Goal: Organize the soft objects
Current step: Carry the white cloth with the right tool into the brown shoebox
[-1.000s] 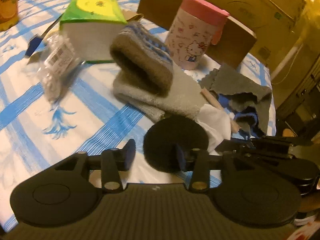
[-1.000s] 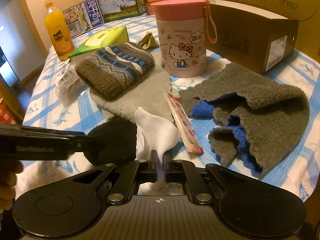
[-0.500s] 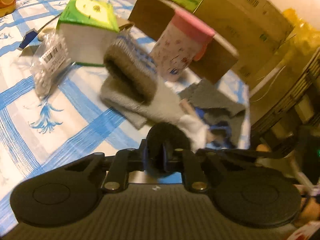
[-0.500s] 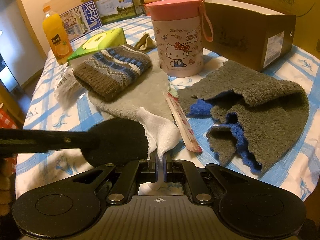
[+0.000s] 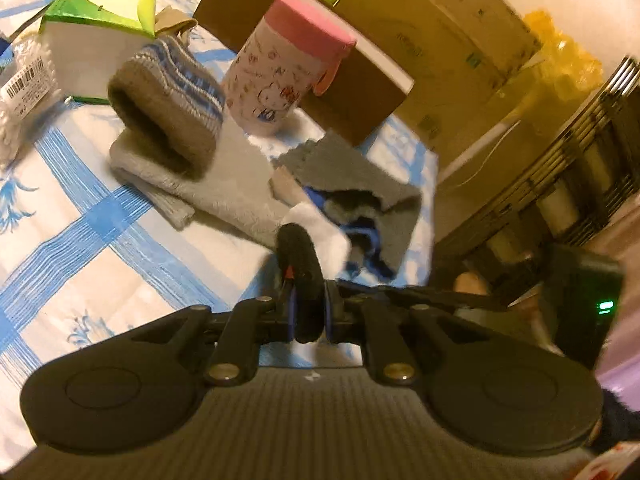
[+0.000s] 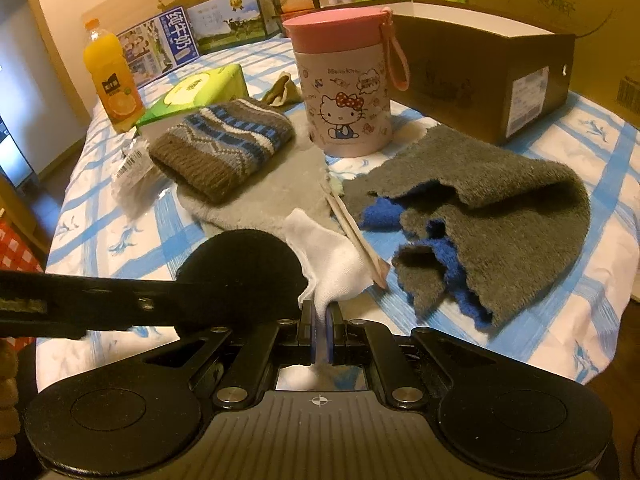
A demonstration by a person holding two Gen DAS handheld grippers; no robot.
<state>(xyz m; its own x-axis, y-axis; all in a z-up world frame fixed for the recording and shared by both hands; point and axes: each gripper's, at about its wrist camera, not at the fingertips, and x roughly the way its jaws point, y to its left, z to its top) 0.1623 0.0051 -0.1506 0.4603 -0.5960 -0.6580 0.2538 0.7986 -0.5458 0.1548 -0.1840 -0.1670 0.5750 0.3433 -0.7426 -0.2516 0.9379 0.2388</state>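
My left gripper (image 5: 308,316) is shut on a round black pad (image 5: 301,276), held edge-on just above the table; the pad also shows in the right wrist view (image 6: 240,268). My right gripper (image 6: 319,334) is shut on a white cloth (image 6: 332,260), which lies right beside the pad. Behind them a knit hat (image 6: 224,144) rests on a light grey towel (image 6: 272,196). A dark grey and blue cloth (image 6: 500,216) lies crumpled at the right.
A Hello Kitty cup (image 6: 344,88) with a pink lid stands behind the cloths. A brown box (image 6: 480,72), a green tissue pack (image 6: 192,92), an orange juice bottle (image 6: 112,80), a plastic packet (image 6: 128,176) and a thin wrapped stick (image 6: 352,232) are on the blue-checked tablecloth (image 6: 580,152).
My left gripper closed on the black pad and lifted and turned it on edge, next to the white cloth. My right gripper stayed shut on the white cloth.
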